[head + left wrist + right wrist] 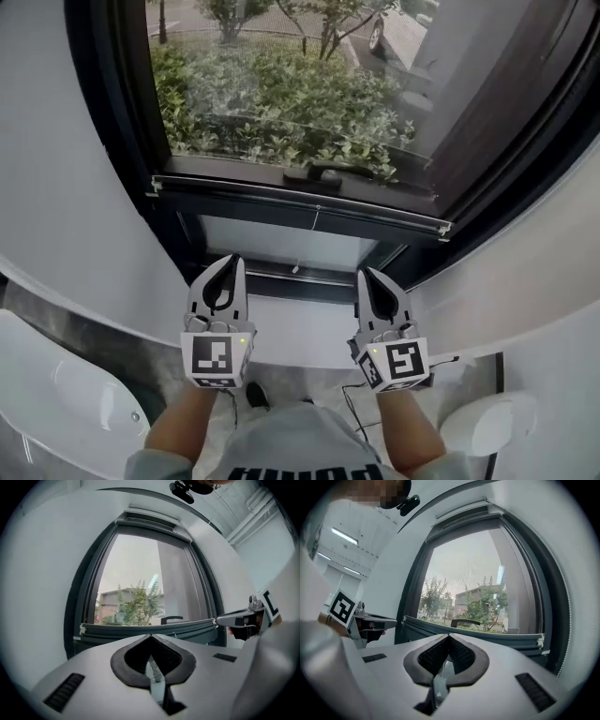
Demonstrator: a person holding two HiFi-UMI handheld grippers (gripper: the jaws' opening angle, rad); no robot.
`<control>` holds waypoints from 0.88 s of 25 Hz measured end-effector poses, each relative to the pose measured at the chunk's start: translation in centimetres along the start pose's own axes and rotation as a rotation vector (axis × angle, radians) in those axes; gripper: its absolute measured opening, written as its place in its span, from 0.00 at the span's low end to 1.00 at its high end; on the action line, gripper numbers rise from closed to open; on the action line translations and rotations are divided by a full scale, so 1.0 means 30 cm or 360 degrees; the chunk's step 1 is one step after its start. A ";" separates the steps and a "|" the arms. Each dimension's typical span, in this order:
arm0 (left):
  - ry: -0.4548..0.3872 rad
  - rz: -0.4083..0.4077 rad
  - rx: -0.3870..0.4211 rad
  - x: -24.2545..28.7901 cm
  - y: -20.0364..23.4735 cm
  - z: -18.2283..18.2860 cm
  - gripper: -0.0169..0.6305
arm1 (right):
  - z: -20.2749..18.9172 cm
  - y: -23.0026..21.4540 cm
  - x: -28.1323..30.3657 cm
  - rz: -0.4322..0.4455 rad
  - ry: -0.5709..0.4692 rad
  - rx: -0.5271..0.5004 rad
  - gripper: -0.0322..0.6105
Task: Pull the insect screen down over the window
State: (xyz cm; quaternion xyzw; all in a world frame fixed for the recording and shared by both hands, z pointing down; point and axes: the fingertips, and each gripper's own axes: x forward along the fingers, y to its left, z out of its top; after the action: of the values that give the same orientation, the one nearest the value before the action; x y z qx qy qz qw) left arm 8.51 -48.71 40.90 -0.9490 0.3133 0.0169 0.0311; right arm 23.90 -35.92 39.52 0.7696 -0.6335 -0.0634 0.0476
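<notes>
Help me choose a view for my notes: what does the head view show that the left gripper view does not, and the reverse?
Only the head view: the person's forearms, the marker cube on the left gripper, and the white ledge under the window. Only the left gripper view: the top of the window frame and ceiling pipes. Both: the screen bar, its black handle, and the right gripper, jaws together.

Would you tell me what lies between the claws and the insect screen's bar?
In the head view, a thin cord hanging from the bar, and the dark window frame below it.
</notes>
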 end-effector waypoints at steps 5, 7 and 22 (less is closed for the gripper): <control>0.0062 0.0043 0.0058 -0.106 -0.119 -0.013 0.05 | 0.005 0.000 -0.112 0.0020 -0.0045 0.0009 0.06; 0.0081 0.0074 0.0089 -0.151 -0.186 -0.011 0.05 | 0.012 -0.001 -0.169 0.0063 -0.0071 0.0013 0.06; 0.0168 0.0363 0.0126 -0.520 -0.648 -0.027 0.05 | -0.084 -0.046 -0.620 0.0359 -0.0070 0.0134 0.06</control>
State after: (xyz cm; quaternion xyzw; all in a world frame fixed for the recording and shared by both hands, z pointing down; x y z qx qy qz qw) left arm 7.57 -23.93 43.46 -0.9048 0.4208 -0.0422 0.0499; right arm 22.13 -17.42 42.50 0.6932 -0.7191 -0.0478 0.0082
